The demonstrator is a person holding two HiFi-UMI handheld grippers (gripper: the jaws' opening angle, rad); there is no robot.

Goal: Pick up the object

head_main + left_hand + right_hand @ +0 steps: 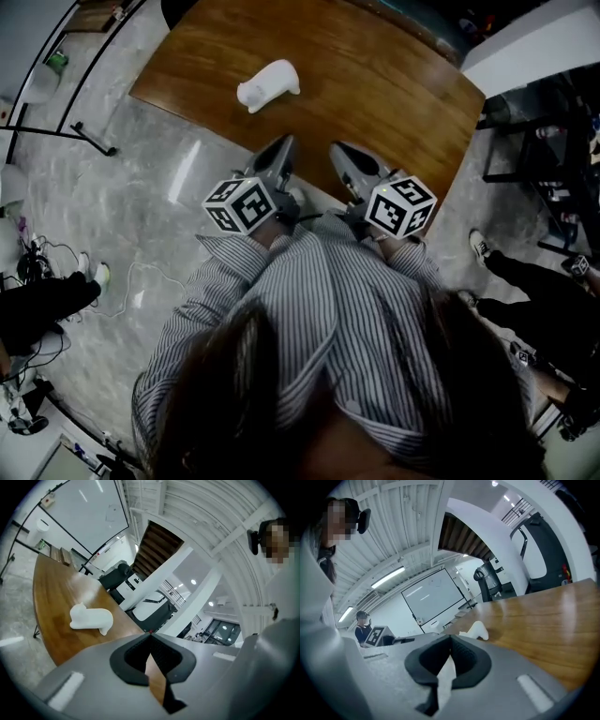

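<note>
The white animal figurine (269, 84) rests alone on the bare wooden surface (384, 84), towards its left part in the head view. It is well apart from both grippers. In the left gripper view the figurine (91, 619) sits ahead and to the left of the jaws. Its eared head points left, and the brown surface (54, 597) runs away behind it towards a whiteboard (84, 513).

The left gripper (284, 141) reaches just over the near edge of the surface. Its jaws are clenched tip to tip with nothing between them, as its own view (150, 632) shows.

The right gripper (337, 148) lies beside it, a little further over the wood. Its jaws are likewise pressed together and empty (450, 637). From there the figurine (477, 630) peeks up just beyond the jaw tips, on the surface (553, 620).

Both marker cubes (239, 204) sit close to the person's striped sleeves (309, 281). The floor is grey marble (122, 197). A bystander's white shoe (481, 246) stands to the right.
</note>
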